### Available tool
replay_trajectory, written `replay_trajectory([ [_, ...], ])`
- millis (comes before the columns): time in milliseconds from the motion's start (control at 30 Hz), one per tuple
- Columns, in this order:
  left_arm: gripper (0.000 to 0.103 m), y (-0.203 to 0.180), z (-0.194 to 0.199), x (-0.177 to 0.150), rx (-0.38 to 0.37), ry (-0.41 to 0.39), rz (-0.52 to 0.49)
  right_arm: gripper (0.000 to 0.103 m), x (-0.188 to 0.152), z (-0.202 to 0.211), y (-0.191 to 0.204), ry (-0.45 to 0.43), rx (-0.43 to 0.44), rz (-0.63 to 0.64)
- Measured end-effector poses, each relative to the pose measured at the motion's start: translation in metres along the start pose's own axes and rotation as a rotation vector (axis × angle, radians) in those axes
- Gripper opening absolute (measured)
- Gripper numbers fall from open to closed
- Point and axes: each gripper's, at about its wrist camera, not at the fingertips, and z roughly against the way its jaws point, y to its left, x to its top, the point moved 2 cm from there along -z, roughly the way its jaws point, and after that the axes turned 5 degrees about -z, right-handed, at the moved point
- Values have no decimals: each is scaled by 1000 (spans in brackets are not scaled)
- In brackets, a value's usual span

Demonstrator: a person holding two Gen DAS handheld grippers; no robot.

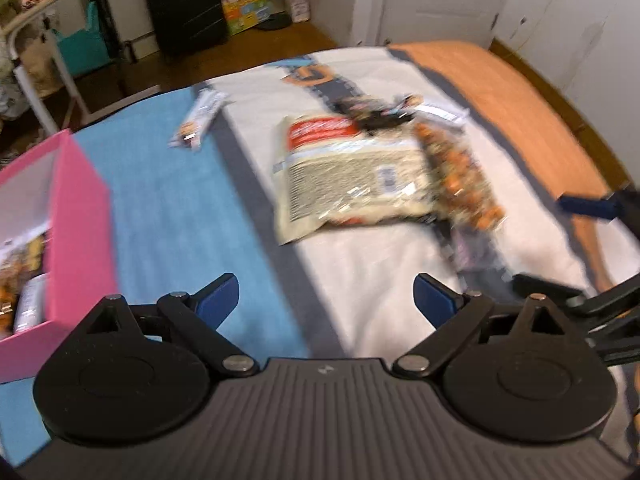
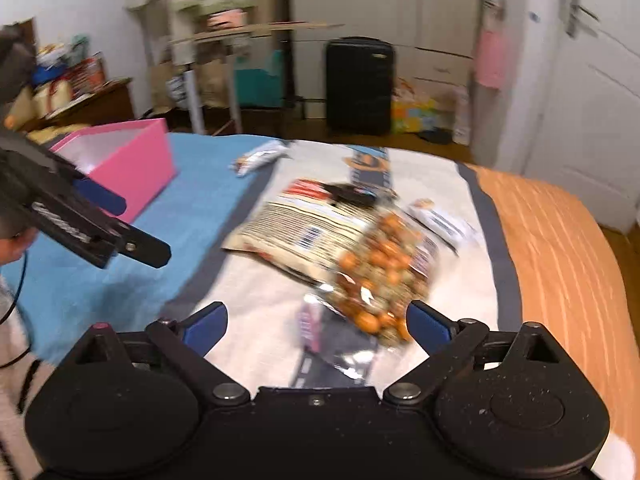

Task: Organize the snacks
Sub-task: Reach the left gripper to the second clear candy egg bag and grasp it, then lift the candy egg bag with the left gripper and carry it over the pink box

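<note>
Left gripper (image 1: 326, 300): jaws stood wide apart, nothing between the blue pads, only bedcover below, where the blue panel met the grey stripe and white panel. Right gripper (image 2: 316, 322): jaws likewise spread wide and empty, poised over the near end of a clear bag of orange and green snacks (image 2: 378, 276); no contact could be made out.

Both frames blurred. The clear bag lay along the right edge of a large cream snack packet (image 1: 352, 176) with a red label at its far end, the two overlapping. A dark wrapper (image 1: 370, 114) lay against the packet's far end, and a small white wrapper (image 2: 440, 218) sat just beside the clear bag on its right. A silvery wrapper (image 2: 344, 344) showed under the clear bag's near end. One white snack bar (image 1: 200, 120) lay apart on the blue panel, near the grey stripe.

All rested on a bed (image 1: 520, 100) with a patchwork cover of blue, white and orange. A pink box (image 1: 82, 216), open-topped, stood on the blue panel at the left, with several packets inside at its near corner. In the right wrist view the left gripper hung between the box and the cream packet.

Beyond the bed: black suitcase (image 2: 359, 84), white door (image 2: 592, 120).
</note>
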Motion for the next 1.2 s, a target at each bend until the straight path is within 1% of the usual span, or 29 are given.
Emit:
replay_trajectory([
  [67, 93, -10, -8, 7, -94, -80, -19, 100, -6, -10, -11, -23, -28, -26],
  [133, 84, -18, -19, 13, -105, -82, -19, 101, -11, -22, -21, -52, -52, -56],
  [167, 82, -25, -26, 17, -124, -86, -36, 101, -13, -28, -27, -64, -41, -72],
  [200, 76, -30, -31, 20, -140, -96, -49, 101, -16, -37, -32, -64, -32, -91],
  [233, 68, -34, -38, 23, -145, -100, -54, 102, -16, -46, -35, -50, -23, -100],
  [267, 63, -37, -46, 27, -143, -99, -52, 101, -18, -55, -38, -31, -9, -100],
  [333, 47, -44, -64, 34, -149, -97, -50, 102, -23, -70, -44, -5, 7, -113],
  [367, 44, -46, -73, 36, -158, -98, -46, 102, -25, -76, -47, 3, 25, -126],
  [400, 36, -48, -81, 39, -169, -94, -39, 103, -28, -80, -51, 6, 54, -146],
  [467, 31, -52, -90, 43, -200, -101, -13, 103, -31, -86, -59, 17, 110, -186],
  [500, 23, -55, -92, 44, -216, -101, 1, 103, -31, -87, -62, 12, 137, -190],
  [533, 21, -58, -94, 45, -229, -94, 9, 103, -32, -89, -64, 7, 157, -179],
  [600, 21, -63, -98, 47, -221, -76, 17, 103, -34, -91, -64, 3, 179, -147],
  [700, 22, -68, -102, 48, -198, -63, 29, 103, -35, -93, -61, -9, 181, -127],
  [800, 23, -68, -106, 46, -196, -52, 67, 103, -34, -97, -55, -9, 166, -121],
  [867, 23, -69, -109, 46, -196, -36, 64, 103, -30, -99, -51, 10, 145, -113],
  [933, 23, -68, -109, 48, -203, -16, 56, 98, -27, -97, -50, 12, 126, -140],
  [1000, 25, -63, -111, 49, -229, 20, 102, 92, -26, -92, -49, 14, 107, -142],
  [1033, 31, -61, -114, 49, -259, 52, 128, 87, -25, -89, -48, 10, 99, -135],
  [1067, 36, -60, -120, 47, -305, 101, 163, 85, -25, -87, -48, 10, 92, -130],
  [1100, 39, -60, -123, 45, -301, 100, 172, 83, -25, -86, -47, 15, 86, -116],
  [1200, 41, -59, -127, 37, -313, 74, 221, 82, -26, -87, -51, 21, 91, -128],
])
